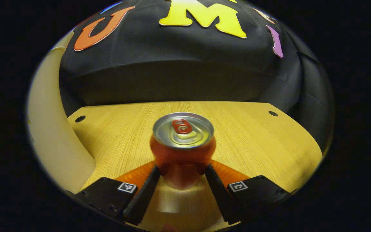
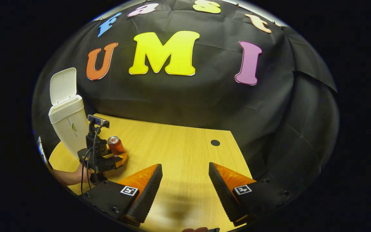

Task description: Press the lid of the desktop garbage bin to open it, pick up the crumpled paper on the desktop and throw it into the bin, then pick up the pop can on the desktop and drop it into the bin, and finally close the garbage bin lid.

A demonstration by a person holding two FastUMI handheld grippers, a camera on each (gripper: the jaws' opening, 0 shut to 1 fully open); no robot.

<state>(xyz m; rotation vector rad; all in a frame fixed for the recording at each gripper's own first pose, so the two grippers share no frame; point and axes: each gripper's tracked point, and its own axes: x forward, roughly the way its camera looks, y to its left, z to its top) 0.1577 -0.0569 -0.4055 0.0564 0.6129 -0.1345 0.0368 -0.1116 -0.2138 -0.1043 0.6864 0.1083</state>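
An orange pop can with a silver top stands upright between the fingers of my left gripper, and both fingers press on its lower sides. In the right gripper view the same can sits in the left gripper, held by a hand beside the white garbage bin. The bin's lid stands raised. In the left gripper view the bin's pale wall curves close along the left. My right gripper hangs open over the wooden table, with nothing between its fingers.
The black cloth wall closes off the back and right of the table. Small round holes sit in the tabletop near its far corners. A cable hangs off the left gripper.
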